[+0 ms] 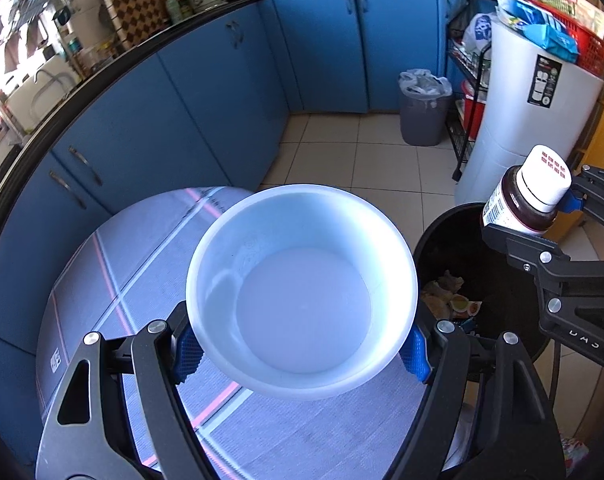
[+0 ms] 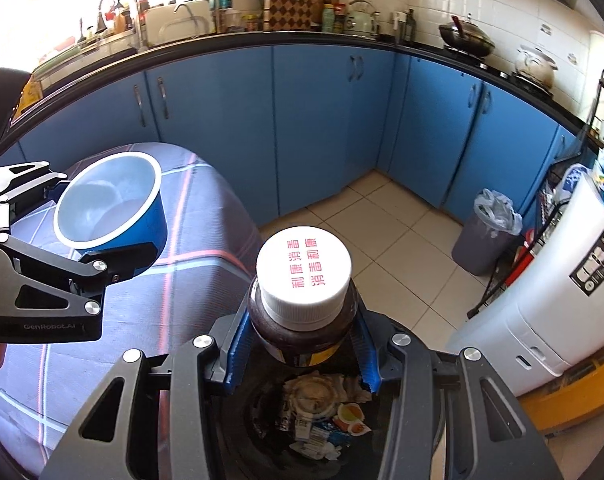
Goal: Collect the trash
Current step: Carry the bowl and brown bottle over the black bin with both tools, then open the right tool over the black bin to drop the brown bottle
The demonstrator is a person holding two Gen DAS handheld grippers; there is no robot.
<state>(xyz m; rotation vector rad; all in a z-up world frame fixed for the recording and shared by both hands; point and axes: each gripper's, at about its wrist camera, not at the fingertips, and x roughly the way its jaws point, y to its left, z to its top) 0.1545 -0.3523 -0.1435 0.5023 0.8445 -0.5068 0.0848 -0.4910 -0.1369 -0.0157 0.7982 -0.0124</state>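
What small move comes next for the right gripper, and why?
Probably open the right gripper and let the brown bottle fall. It hangs over the black trash bin, whose mouth with wrappers shows directly below. The left gripper holds the bowl above the table.

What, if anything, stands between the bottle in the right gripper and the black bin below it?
Nothing visible does. The right gripper holds the brown bottle directly over the open black bin, with only earlier trash at the bottom.
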